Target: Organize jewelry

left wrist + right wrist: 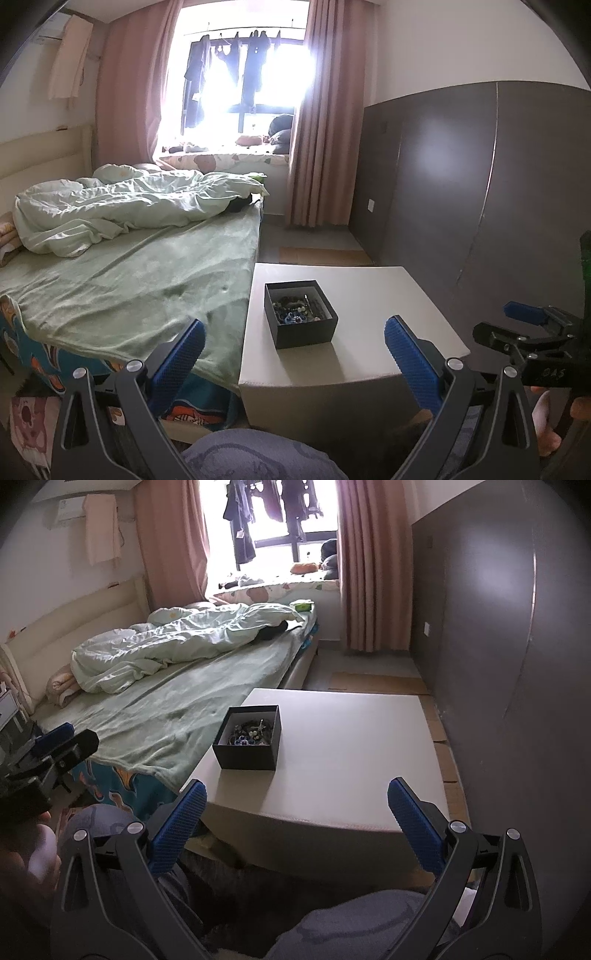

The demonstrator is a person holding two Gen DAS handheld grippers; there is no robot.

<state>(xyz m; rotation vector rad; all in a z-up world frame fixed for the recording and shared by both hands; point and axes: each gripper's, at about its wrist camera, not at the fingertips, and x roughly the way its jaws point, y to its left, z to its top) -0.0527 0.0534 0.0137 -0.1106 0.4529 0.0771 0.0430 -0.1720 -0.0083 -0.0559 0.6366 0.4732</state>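
I hold my left gripper (293, 341) with its blue pads wide apart and nothing between them, low and near the front edge of the white table (388, 295). My right gripper (297, 805) is the same: pads spread, empty, held back short of the table's near edge. Neither touches anything.

The jewelry (297, 308) lies in a tangled heap inside a small black box (301, 314), open at the top, which stands on the left part of the table, close to the edge beside the bed (129, 277). I can make out beads and something blue, but not the single pieces.

My main worry is the tangle. If I pinch one strand and lift, I judge that others may come up with it and drop onto the table or the floor. The box looks light, so a pull on a caught chain could tip it or drag it toward the left edge and over, onto the bed cover. Its walls are tall for its width, and wide pads going in may knock a wall and shove the box. Fine chains may also slip from the textured pads. Steadying the box with one gripper while the other picks seems the safer course.
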